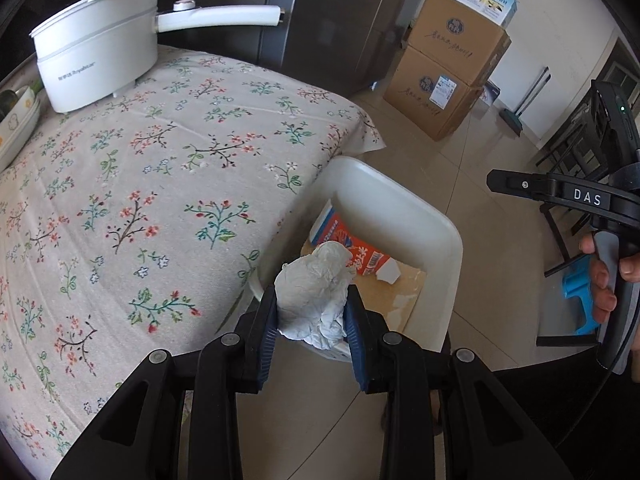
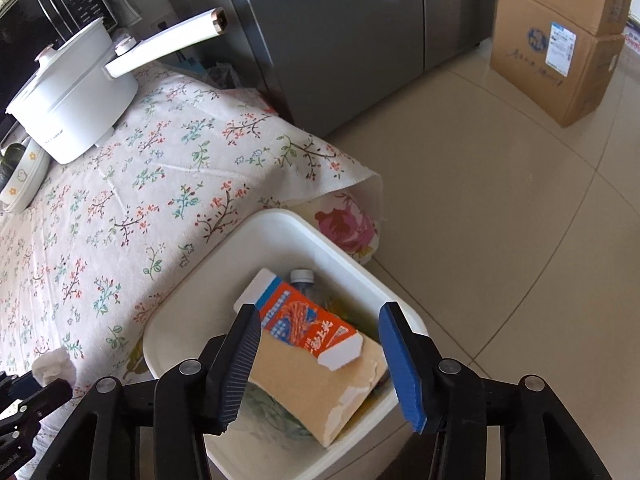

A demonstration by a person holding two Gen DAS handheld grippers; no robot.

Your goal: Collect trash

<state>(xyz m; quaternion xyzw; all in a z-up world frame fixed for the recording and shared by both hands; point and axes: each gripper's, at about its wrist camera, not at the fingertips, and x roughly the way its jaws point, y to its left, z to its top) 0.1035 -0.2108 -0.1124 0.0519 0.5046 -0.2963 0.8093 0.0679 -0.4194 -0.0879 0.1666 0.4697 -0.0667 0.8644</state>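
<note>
My left gripper (image 1: 312, 320) is shut on a crumpled white tissue (image 1: 314, 292) and holds it over the near rim of the white trash bin (image 1: 400, 200) beside the table. The tissue also shows in the right wrist view (image 2: 54, 366) at the table's edge. The bin (image 2: 280, 228) holds an orange and white carton (image 2: 304, 324), a torn piece of cardboard (image 2: 316, 392) and a clear plastic bottle (image 2: 302, 278). My right gripper (image 2: 318, 364) is open and empty above the bin. Its handle shows at the right of the left wrist view (image 1: 580, 200).
The table has a floral cloth (image 1: 140, 200). A white electric pot (image 1: 96, 60) with a long handle and a stack of dishes (image 1: 16, 124) stand at its far side. A dark fridge (image 2: 340, 32) and stacked cardboard boxes (image 1: 448, 68) stand on the tiled floor.
</note>
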